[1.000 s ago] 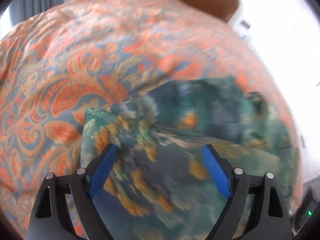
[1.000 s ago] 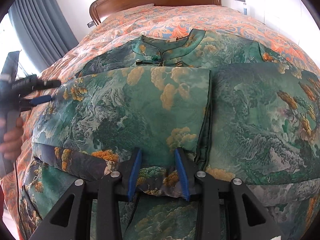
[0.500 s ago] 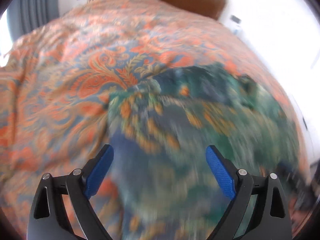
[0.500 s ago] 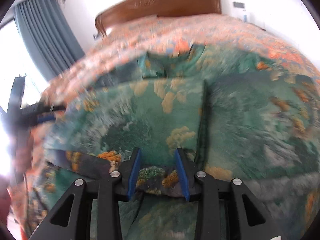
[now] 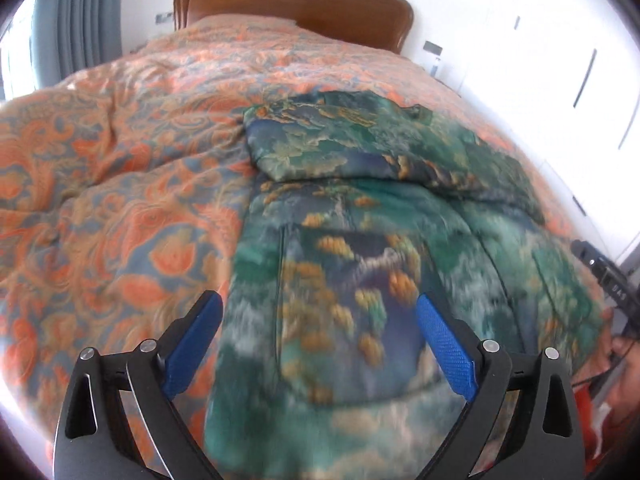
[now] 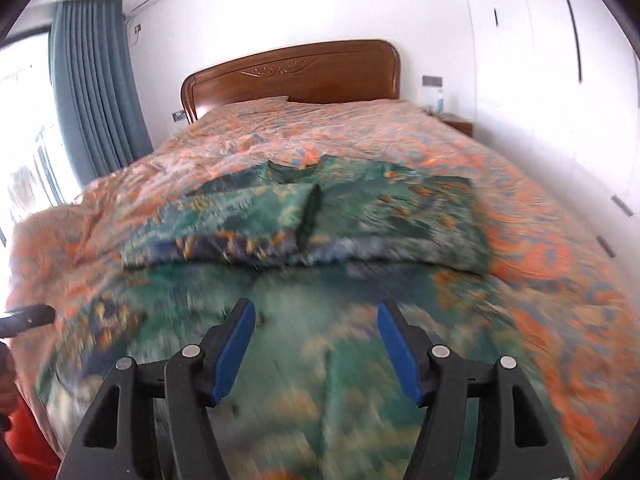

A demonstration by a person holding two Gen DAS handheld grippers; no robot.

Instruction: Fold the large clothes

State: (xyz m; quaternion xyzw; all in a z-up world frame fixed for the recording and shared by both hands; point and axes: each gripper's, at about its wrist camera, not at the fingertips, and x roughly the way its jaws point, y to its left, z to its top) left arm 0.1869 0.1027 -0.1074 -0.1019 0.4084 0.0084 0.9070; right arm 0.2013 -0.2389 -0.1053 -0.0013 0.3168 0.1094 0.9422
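Note:
A large green garment with gold and blue landscape print (image 5: 360,216) (image 6: 320,216) lies on the bed, its sleeves folded in over the chest and its collar toward the headboard. My left gripper (image 5: 318,320) is open and empty above the garment's lower left part. My right gripper (image 6: 316,328) is open and empty above the garment's lower middle. The right gripper's body shows at the right edge of the left wrist view (image 5: 604,272). The left gripper's tip shows at the left edge of the right wrist view (image 6: 28,318).
The bed has an orange and blue paisley cover (image 5: 120,168) (image 6: 540,240) and a wooden headboard (image 6: 292,76). A nightstand (image 6: 456,124) stands at the far right, white wardrobe doors (image 6: 560,80) on the right, a blue curtain (image 6: 96,92) on the left.
My right gripper has let go of the folded sleeve edge, opened and pulled back toward the garment's hem. My left gripper, still open, has swung back over the garment's lower left.

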